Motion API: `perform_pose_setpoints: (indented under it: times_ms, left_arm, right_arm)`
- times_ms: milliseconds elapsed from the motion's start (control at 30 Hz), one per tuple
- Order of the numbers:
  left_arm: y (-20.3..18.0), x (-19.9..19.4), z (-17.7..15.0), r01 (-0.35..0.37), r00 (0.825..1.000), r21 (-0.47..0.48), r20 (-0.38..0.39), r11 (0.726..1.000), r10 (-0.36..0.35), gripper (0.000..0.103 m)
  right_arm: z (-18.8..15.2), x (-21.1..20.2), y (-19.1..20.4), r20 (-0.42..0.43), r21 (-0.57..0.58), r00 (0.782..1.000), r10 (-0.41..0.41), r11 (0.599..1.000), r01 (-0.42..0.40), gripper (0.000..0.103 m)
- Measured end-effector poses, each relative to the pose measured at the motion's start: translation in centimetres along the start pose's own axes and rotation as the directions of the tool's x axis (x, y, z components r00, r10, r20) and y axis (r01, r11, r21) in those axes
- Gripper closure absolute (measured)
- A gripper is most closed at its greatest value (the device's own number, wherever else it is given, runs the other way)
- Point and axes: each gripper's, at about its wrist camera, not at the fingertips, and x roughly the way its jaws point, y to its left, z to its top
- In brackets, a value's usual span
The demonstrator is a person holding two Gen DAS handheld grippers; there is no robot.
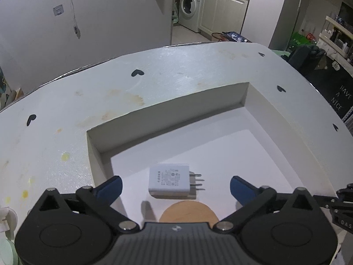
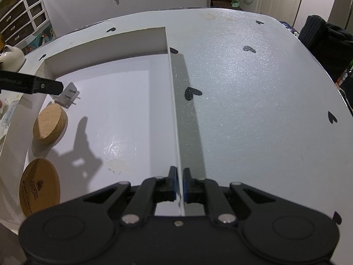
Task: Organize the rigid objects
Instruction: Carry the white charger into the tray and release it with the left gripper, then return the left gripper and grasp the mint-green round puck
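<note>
The left gripper (image 1: pixel 175 186) is seen with its jaws spread wide, nothing pressed between the blue pads (image 1: pixel 111 187). The white charger (image 1: pixel 169 183) lies flat on the floor of the white box (image 1: pixel 167 114), between the two open fingers but touched by neither, its metal prongs pointing toward 3 o'clock in the left wrist view. Just below it, at 6 o'clock from the charger, the rounded top of a wooden lid (image 1: pixel 187 212) is partly hidden by the gripper body.

Over on the right wrist view, the right gripper (image 2: pixel 180 185) is clamped shut on the box's right-hand wall (image 2: pixel 174 110), the thin white edge pinched between the pads at the near end. The wall runs away toward 12 o'clock from the jaws. Inside the box, at about 10 o'clock, the charger is picked out again beside a black finger of the left gripper, which reaches in from the left edge. A thick wooden lid sits at 9 o'clock from the box's middle, and a flatter cork disc (image 2: pixel 39 187) with dark printing lies nearer, at 8 o'clock; whether it rests inside the box cannot be told.

The box stands on a pale bench (image 2: pixel 253 99) dotted with black heart marks (image 2: pixel 193 92). A white washing machine (image 1: pixel 190 6) is visible far off at 12 o'clock.
</note>
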Motion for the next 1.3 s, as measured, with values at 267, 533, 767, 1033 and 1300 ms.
perform_pose_setpoints:
  times_ms: [267,533,767,1033,1300]
  left_arm:
    - [-0.9,-2.6,-0.4,0.012,0.999,0.020,0.031,1.000,-0.013,0.000]
    - [-1.2,-8.0,-0.6,0.016,0.992,0.027,0.126,0.999,-0.020,0.000]
    - [1.0,-12.6,-1.9,-0.008,0.974,-0.018,0.228,1.000,0.012,0.000]
    - [6.7,-15.2,-4.0,-0.141,0.942,-0.185,0.276,0.973,0.189,0.000]
    - [13.0,-13.9,-7.2,-0.253,0.921,-0.336,0.203,0.907,0.332,0.000]
  right_arm:
    - [0.0,0.0,0.0,0.001,-0.001,1.000,0.000,1.000,0.000,0.096]
    - [0.0,0.0,0.0,0.001,-0.001,1.000,0.000,1.000,0.000,0.096]
    - [0.1,-0.1,0.0,0.000,-0.002,1.000,0.000,1.000,0.000,0.096]
    - [0.1,-0.1,0.1,0.001,-0.001,1.000,0.000,1.000,0.000,0.095]
    - [0.1,-0.1,0.0,0.001,-0.002,1.000,0.000,1.000,0.000,0.095]
